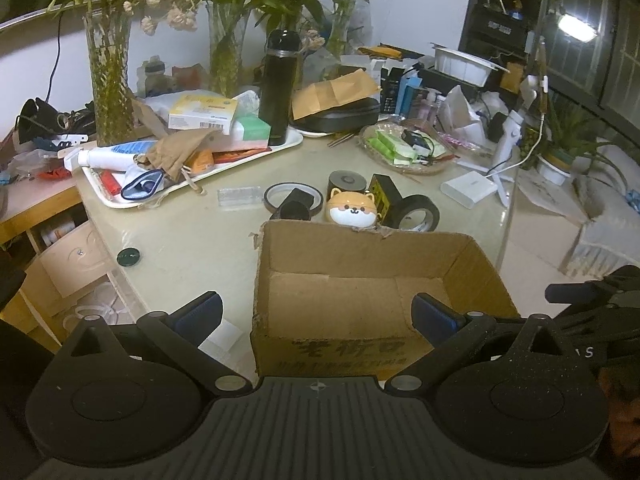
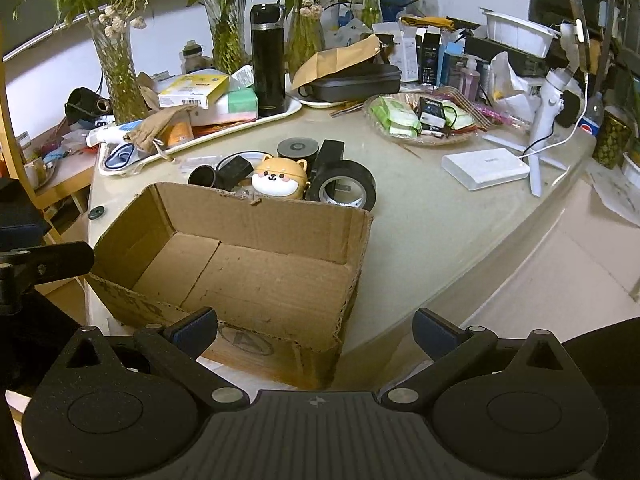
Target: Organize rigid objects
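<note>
While both tools gape, corrugated cardboard box [image 1: 360, 280] sits empty.

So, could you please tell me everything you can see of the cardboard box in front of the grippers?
The cardboard box is brown corrugated card, open-topped and empty, its bare floor showing a flap seam. Its top edges are torn and ragged where flaps were ripped off. Dark printed characters mark the near outer wall. It sits upright on the pale table, near the table's front edge. A dog-faced case and a black tape roll stand just behind its far wall; contact cannot be told.
</note>
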Motion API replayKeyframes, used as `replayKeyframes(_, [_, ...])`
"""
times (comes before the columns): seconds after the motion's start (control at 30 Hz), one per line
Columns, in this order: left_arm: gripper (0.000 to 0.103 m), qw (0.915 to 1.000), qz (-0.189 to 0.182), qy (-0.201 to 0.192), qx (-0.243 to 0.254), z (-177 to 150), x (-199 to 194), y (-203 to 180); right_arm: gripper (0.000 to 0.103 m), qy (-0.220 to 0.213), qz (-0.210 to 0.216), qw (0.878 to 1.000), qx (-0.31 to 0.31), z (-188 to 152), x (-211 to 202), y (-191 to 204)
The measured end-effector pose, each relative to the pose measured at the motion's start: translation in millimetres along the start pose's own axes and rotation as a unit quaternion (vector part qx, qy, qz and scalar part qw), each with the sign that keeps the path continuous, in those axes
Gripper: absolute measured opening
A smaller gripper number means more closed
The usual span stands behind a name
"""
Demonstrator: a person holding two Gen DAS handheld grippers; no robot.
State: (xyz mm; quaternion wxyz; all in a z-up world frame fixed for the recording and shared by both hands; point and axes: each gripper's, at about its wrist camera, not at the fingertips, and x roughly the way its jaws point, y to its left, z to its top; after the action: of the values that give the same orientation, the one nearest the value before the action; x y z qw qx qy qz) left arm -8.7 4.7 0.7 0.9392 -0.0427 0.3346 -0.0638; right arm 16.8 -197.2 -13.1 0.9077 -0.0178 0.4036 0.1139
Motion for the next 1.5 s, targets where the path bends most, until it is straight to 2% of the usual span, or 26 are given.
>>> replayKeyframes(0.33, [0.103,0.9994,0.001,0.033,-0.012,7,12,4,0.103,0.030,0.012,0.999,-0.005,9,16,3])
replayKeyframes(0.47, [0.103,0.9992,-0.002,0.034,-0.022,16,17,9,0.103,0.035,0.013,0.999,0.006,18,24,-3])
replayKeyframes(0.83, [0.103,0.9993,0.019,0.033,0.008,47,43,12,0.103,0.028,0.005,1.000,0.005,45,48,-15])
replayKeyframes(1.07, [0.103,0.9992,0.027,0.029,0.008,70,64,25,0.103,0.020,0.041,0.999,0.027,66,65,-37])
replayKeyframes(1.23, [0.103,0.9990,0.033,0.021,0.021,80,80,28,0.103,0.007,0.030,0.999,0.030,80,75,-51])
replayKeyframes(1.37, [0.103,0.9995,0.030,0.005,0.005,75,85,36,0.103,-0.002,0.035,0.999,0.030,87,84,-61])
replayKeyframes(1.5, [0.103,0.9998,0.015,0.007,-0.014,73,86,43,0.103,-0.003,0.047,0.997,0.061,92,97,-75])
